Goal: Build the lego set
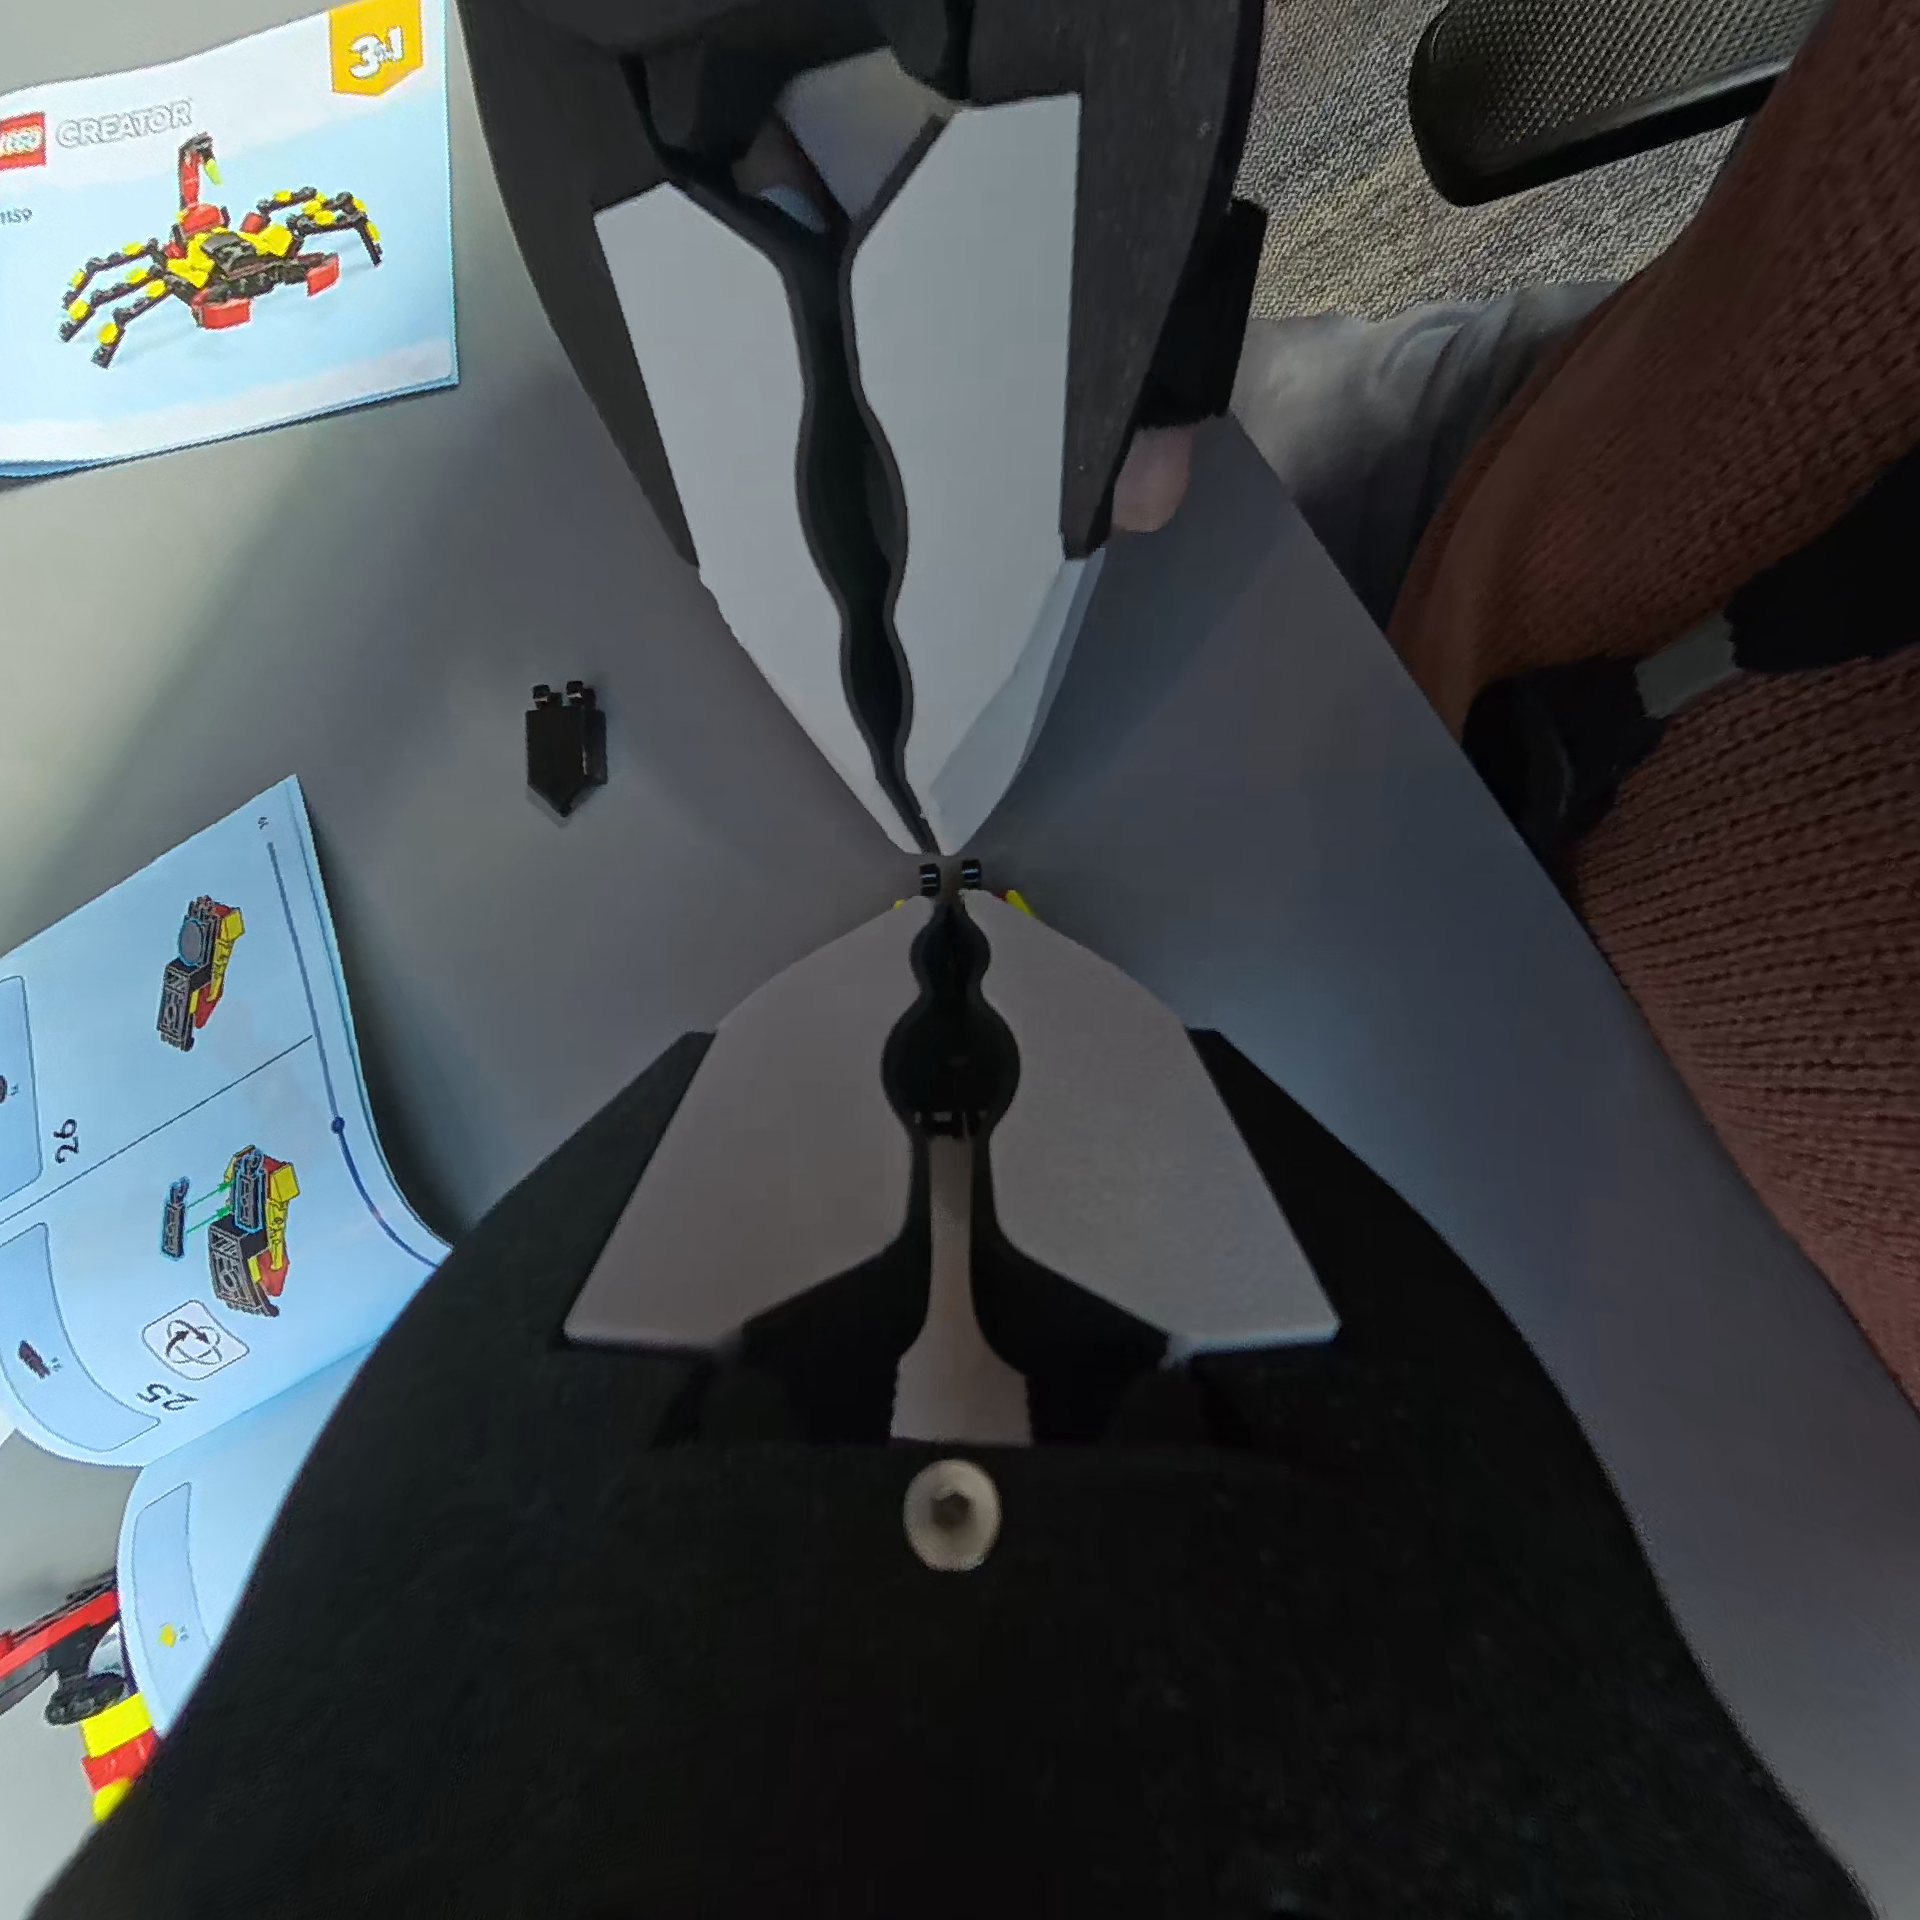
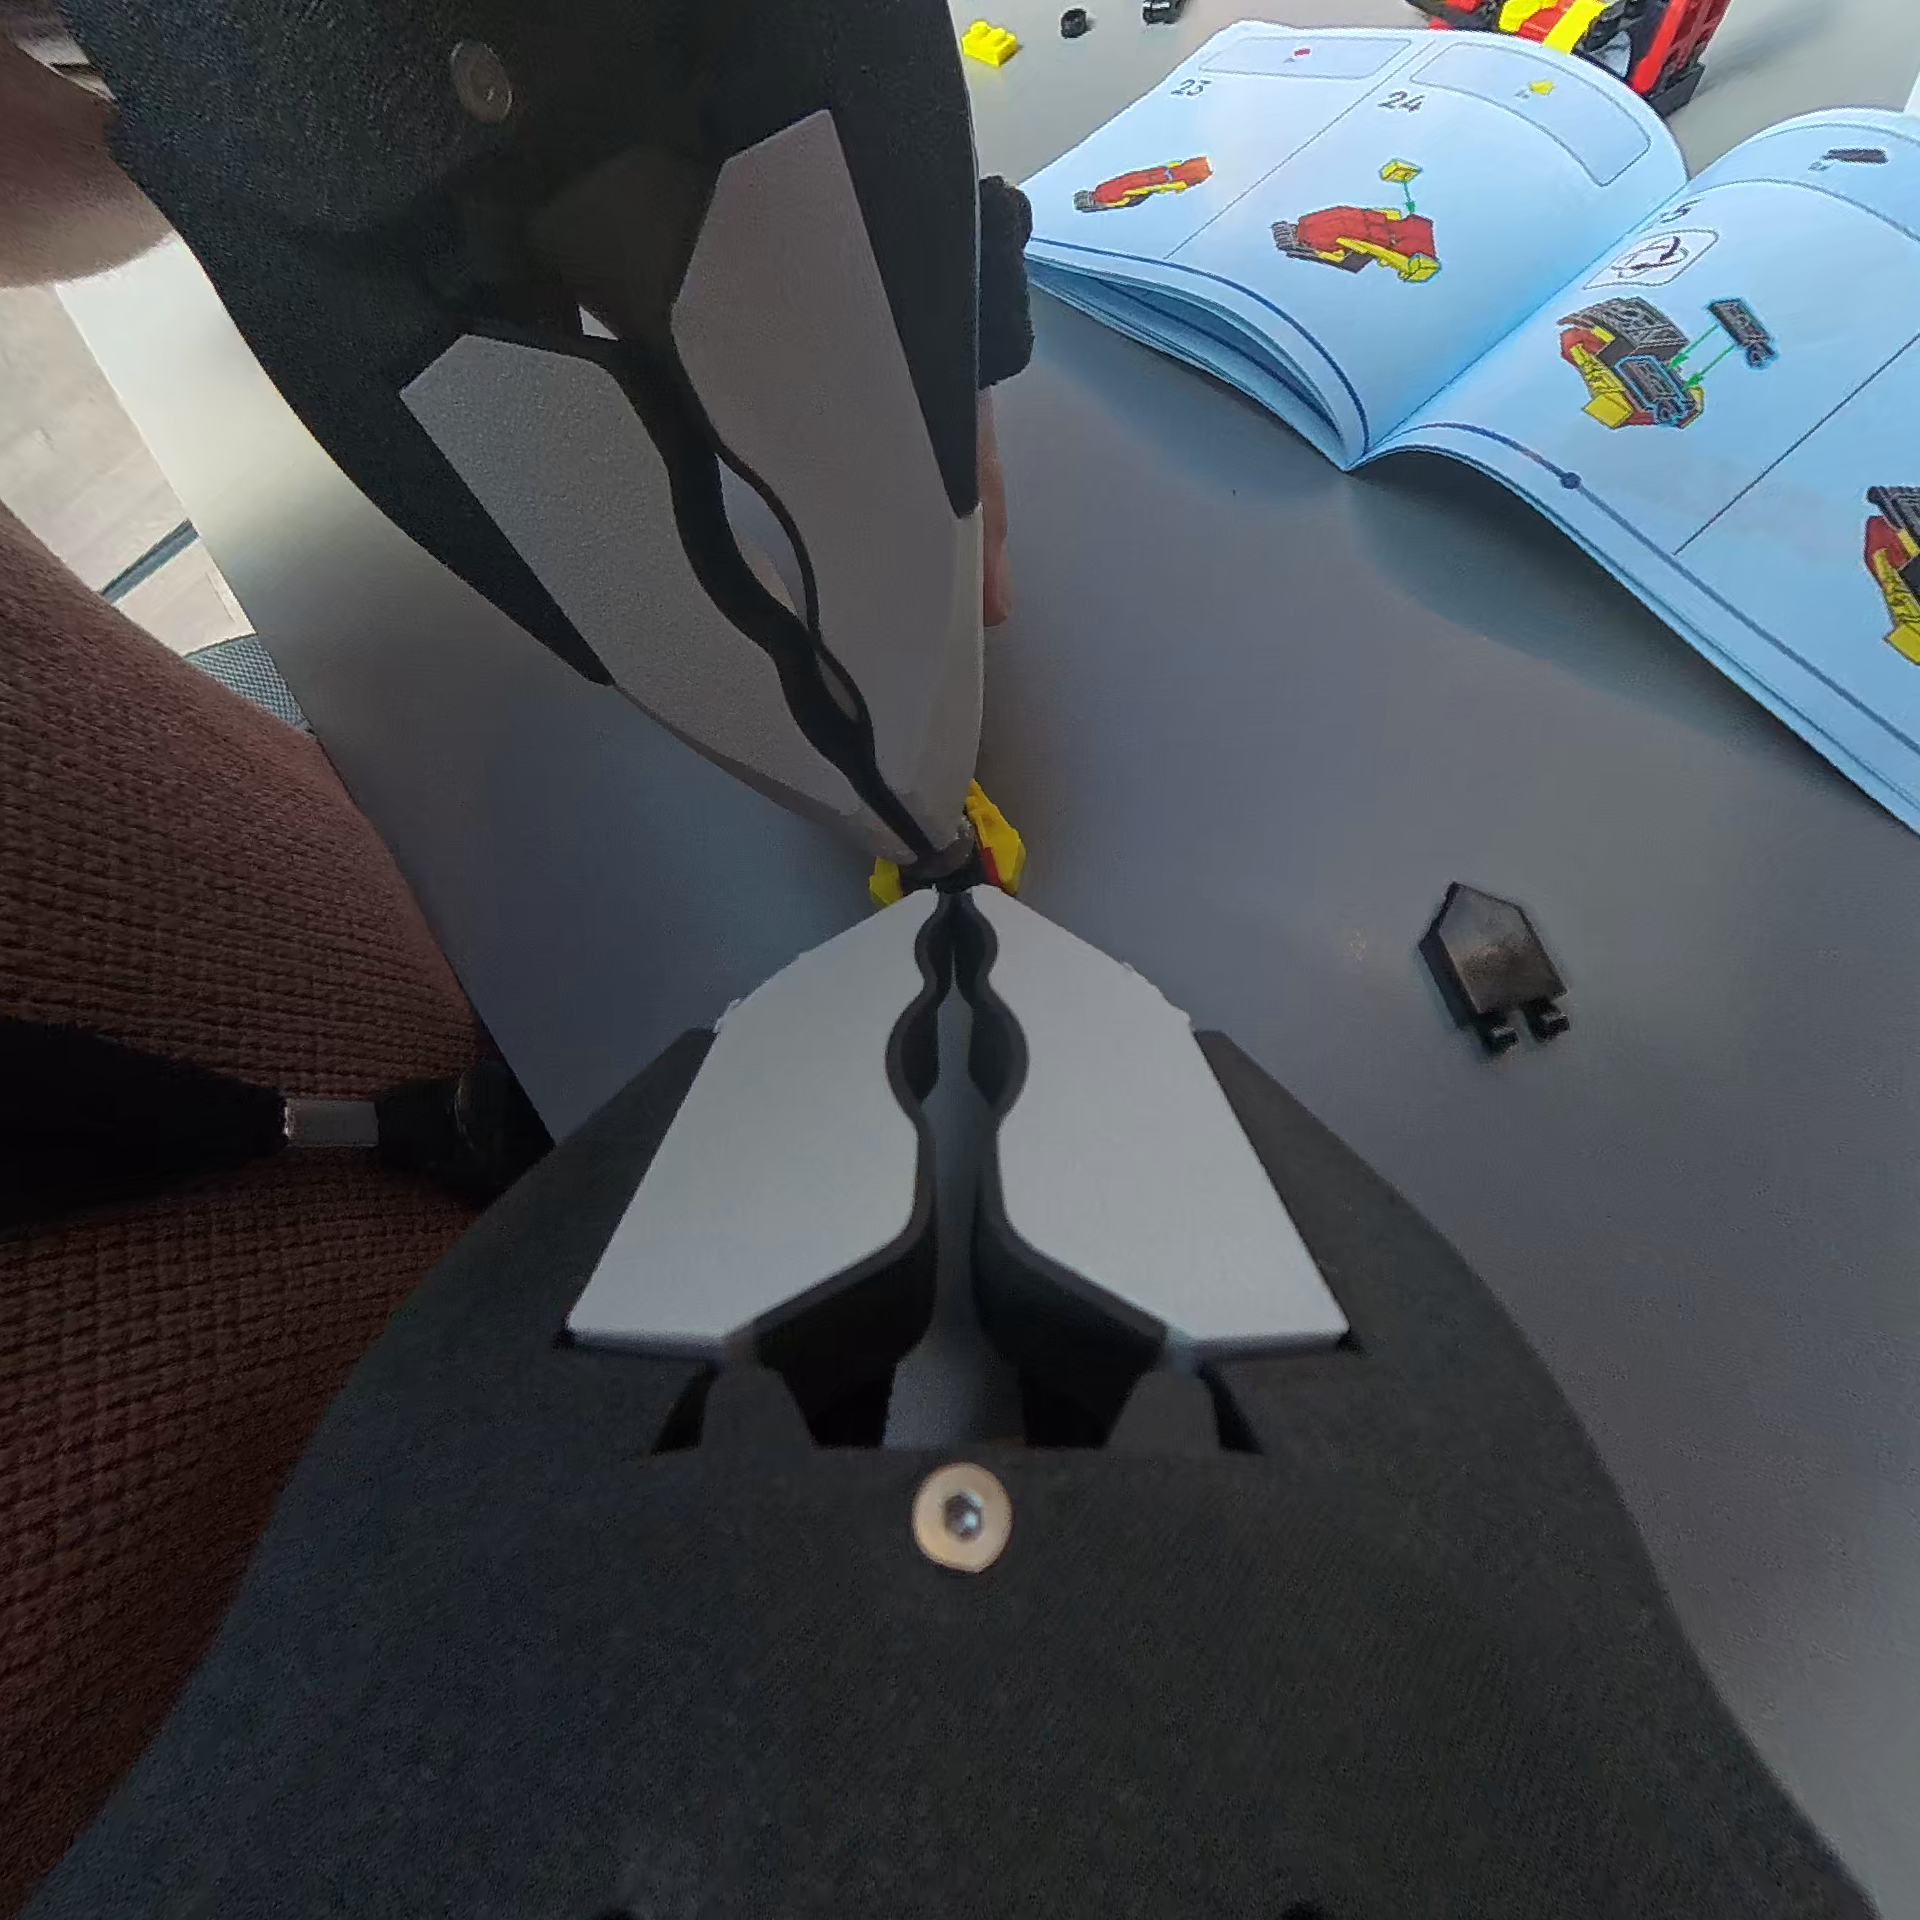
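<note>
My two grippers meet tip to tip just above the grey table point(image 1: 1299, 935). Between the tips is a small lego assembly point(image 2: 994, 836) of yellow, red and black parts; in the left wrist view only its black studs point(image 1: 951, 876) and a yellow sliver show. My left gripper point(image 1: 948, 906) is shut on one side of it and also shows from above in the right wrist view point(image 2: 933, 854). My right gripper point(image 2: 951, 902) is shut on the other side and also shows in the left wrist view point(image 1: 938, 844). Most of the assembly is hidden by the fingertips.
A loose black wedge piece point(image 1: 564, 743) point(image 2: 1493, 961) lies on the table. An open blue instruction booklet point(image 1: 208, 1143) point(image 2: 1558, 364) and a second booklet point(image 1: 208, 229) lie beyond. A partly built red-yellow model point(image 2: 1590, 31) point(image 1: 83, 1683) and loose pieces point(image 2: 989, 42) sit far off. A person's brown sleeve point(image 2: 156, 831) is at the table edge.
</note>
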